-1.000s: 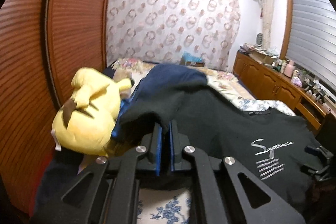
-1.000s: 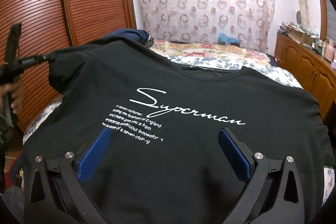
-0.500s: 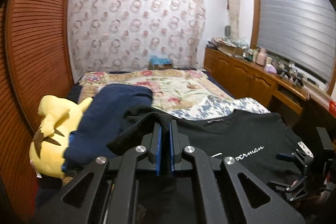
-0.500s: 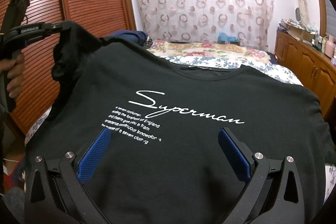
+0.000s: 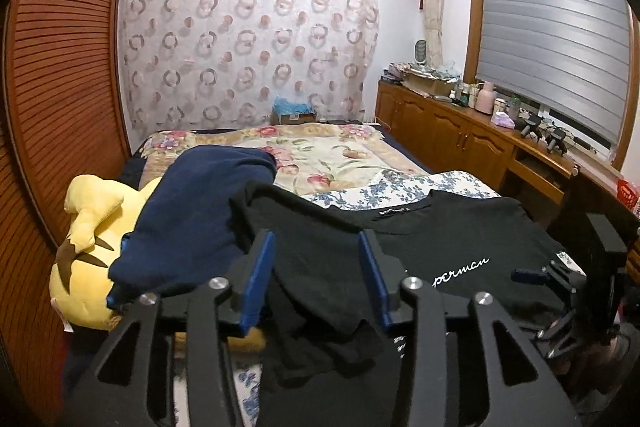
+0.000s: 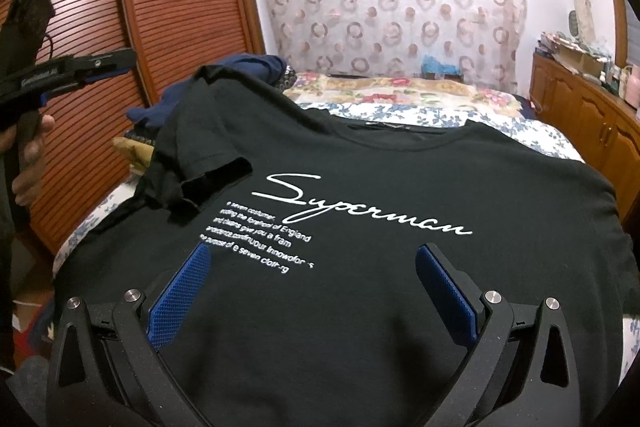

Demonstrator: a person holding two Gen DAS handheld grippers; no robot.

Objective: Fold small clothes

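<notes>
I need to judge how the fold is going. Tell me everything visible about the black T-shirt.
The black T-shirt looks like soft cotton, with a white "Superman" script and small text lines. It lies front up on the flowered bed cover. Its one sleeve is folded inward, crumpled, onto the chest. No jaws grip it; the other sleeve lies flat.

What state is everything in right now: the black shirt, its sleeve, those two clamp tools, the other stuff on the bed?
black T-shirt: spread flat, print up.
sleeve: folded in over the chest, rumpled.
left gripper: open, jaws just opened; sleeve lies loose below them.
right gripper: open, empty, over the shirt's hem.
navy garment: heaped, unfolded.
yellow plush toy: lying partly under the navy garment.
window blind: lowered.
</notes>
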